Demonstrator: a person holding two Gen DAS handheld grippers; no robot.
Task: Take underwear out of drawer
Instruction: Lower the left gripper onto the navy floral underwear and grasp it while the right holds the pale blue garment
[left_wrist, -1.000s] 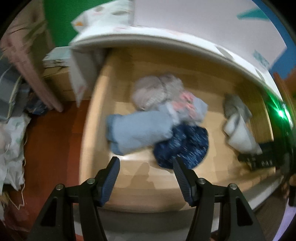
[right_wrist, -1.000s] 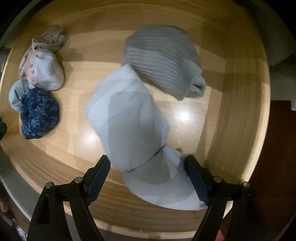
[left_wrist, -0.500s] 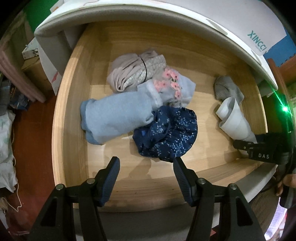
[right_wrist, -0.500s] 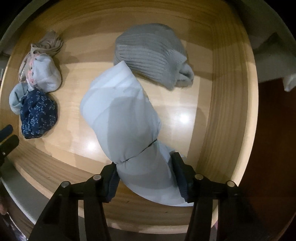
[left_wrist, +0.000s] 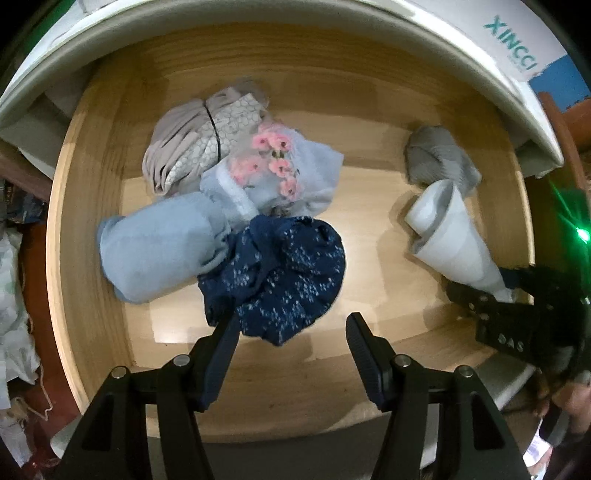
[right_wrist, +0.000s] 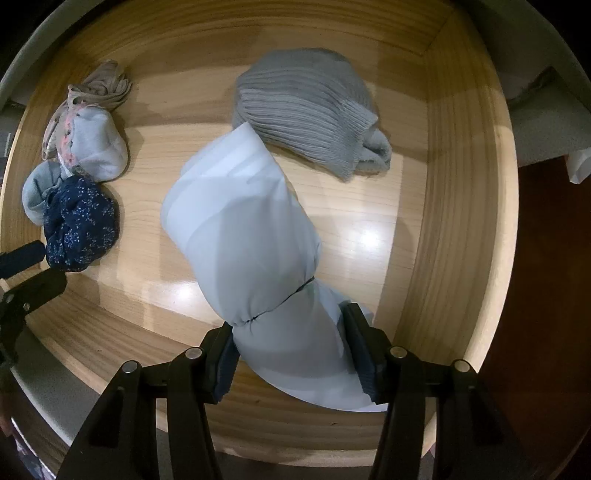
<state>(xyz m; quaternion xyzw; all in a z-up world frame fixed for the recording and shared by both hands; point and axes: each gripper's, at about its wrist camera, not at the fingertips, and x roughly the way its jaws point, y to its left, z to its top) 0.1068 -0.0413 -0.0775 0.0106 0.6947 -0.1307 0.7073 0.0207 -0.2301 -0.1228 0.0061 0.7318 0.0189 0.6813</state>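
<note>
An open wooden drawer (left_wrist: 369, 376) holds several rolled pieces of underwear. My right gripper (right_wrist: 288, 321) is shut on the narrow end of a pale blue-white roll (right_wrist: 240, 229), with both pads pressed into the cloth. A grey ribbed piece (right_wrist: 306, 107) lies just behind that roll. My left gripper (left_wrist: 291, 319) stands open, pointing down over the near edge of a navy speckled piece (left_wrist: 284, 273); its left fingertip overlaps the fabric's edge. Beside the navy piece lie a light blue roll (left_wrist: 159, 247), a pale piece with pink flowers (left_wrist: 280, 177) and a beige piece (left_wrist: 195, 147).
The white cabinet top (left_wrist: 511, 44) with teal lettering overhangs the drawer's back. The drawer's wooden walls (right_wrist: 461, 184) ring the clothes. Red-brown floor (right_wrist: 546, 295) lies to the right, and crumpled cloth and bags (left_wrist: 11, 295) sit on the floor to the left.
My right gripper's jaws have closed from wide apart onto the pale roll's end. My left gripper has moved in and down over the drawer, closer to the navy piece.
</note>
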